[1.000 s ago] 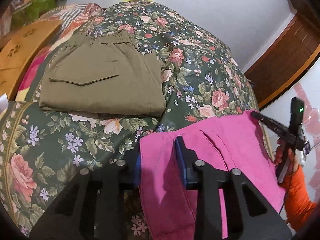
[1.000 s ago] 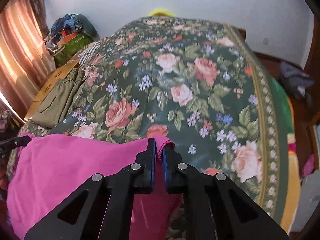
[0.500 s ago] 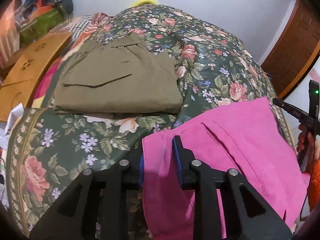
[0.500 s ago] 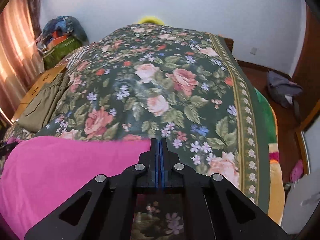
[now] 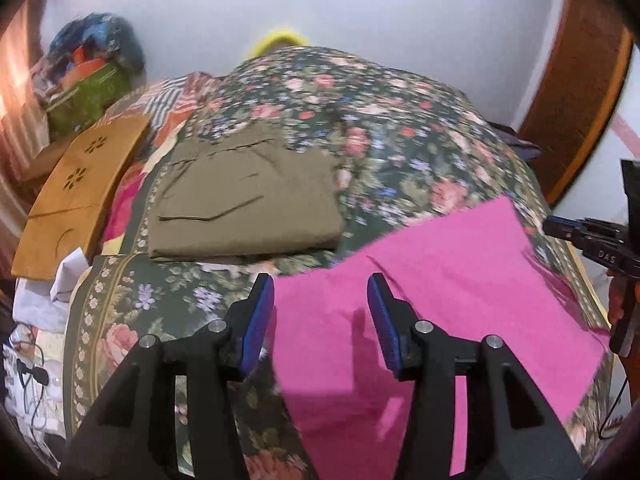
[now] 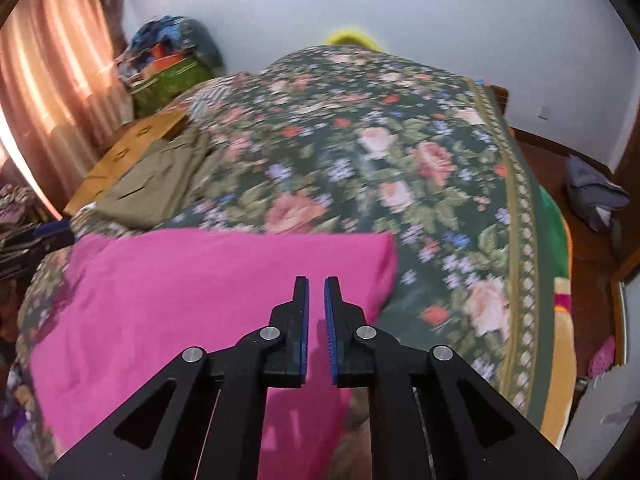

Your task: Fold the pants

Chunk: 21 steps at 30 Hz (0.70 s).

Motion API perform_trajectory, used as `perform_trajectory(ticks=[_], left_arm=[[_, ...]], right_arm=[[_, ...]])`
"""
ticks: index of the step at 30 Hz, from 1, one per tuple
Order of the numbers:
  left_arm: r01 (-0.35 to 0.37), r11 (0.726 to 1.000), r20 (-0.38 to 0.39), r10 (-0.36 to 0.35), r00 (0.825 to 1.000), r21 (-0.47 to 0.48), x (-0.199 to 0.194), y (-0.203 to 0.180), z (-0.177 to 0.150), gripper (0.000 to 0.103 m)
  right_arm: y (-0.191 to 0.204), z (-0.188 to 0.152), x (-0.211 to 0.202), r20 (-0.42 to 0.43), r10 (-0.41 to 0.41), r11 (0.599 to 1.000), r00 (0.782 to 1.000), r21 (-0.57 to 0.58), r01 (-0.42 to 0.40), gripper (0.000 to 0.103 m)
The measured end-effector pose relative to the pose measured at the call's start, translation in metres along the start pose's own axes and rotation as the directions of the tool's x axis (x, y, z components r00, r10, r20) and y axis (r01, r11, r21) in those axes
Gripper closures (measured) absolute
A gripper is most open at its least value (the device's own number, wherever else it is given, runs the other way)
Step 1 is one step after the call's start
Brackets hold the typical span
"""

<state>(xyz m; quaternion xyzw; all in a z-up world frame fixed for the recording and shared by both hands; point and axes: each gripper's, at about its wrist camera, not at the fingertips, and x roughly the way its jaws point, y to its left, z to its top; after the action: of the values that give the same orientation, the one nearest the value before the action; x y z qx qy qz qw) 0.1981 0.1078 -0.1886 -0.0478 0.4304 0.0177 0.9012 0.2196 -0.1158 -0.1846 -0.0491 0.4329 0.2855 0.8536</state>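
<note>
A bedroom in a private home: a wide bed under a dark green bedspread printed with pink roses (image 6: 400, 152) fills the room, set against a plain white wall (image 6: 460, 12). Pinkish-orange curtains (image 6: 52, 80) glow with daylight on one side, beside a heap of clothes and bags topped by a green carton (image 6: 168, 76). A flat brown cardboard sheet with cut-out flower holes (image 5: 80, 184) lies along the bed's edge. Folded olive-khaki trousers (image 5: 248, 200) and a pink cotton garment (image 6: 192, 300) rest on the cover. Reddish wooden flooring (image 6: 580, 240) and a brown wooden door frame (image 5: 580, 100) border the scene.
</note>
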Motion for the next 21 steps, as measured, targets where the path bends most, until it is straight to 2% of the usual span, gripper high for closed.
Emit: perform_trajectory(ticks=[3, 7, 10, 12, 19, 21], left_arm=[[0.048, 0.998, -0.028, -0.047, 0.998, 0.034, -0.003, -0.021, -0.012, 0.054], [0.097, 0.994, -0.093, -0.092, 0.991, 0.049, 0.002, -0.044, -0.038, 0.054], [0.076, 0.996, -0.097, -0.070, 0.993, 0.054, 0.005, -0.051, -0.055, 0.052], [0.036, 0.998, -0.070, -0.032, 0.997, 0.058, -0.001, -0.052, -0.061, 0.044], [-0.006, 1.000, -0.081, 0.007, 0.997, 0.014, -0.024, -0.031, -0.073, 0.040], [-0.009, 1.000, -0.083, 0.008, 0.997, -0.019, -0.034, -0.022, -0.078, 0.023]], right_arm=[[0.015, -0.013, -0.009, -0.012, 0.016, 1.000, 1.000, -0.017, -0.016, 0.086], [0.033, -0.040, -0.016, -0.061, 0.039, 0.999, 0.997, -0.030, -0.040, 0.085], [0.043, -0.060, -0.018, -0.099, 0.026, 0.998, 0.995, -0.049, -0.031, 0.085], [0.046, -0.071, -0.022, -0.097, 0.009, 0.999, 0.995, -0.051, -0.014, 0.086], [0.043, -0.089, -0.045, -0.087, -0.004, 1.000, 0.996, 0.004, 0.004, 0.085], [0.045, -0.090, -0.052, -0.087, -0.014, 1.000, 0.996, 0.001, 0.015, 0.084]])
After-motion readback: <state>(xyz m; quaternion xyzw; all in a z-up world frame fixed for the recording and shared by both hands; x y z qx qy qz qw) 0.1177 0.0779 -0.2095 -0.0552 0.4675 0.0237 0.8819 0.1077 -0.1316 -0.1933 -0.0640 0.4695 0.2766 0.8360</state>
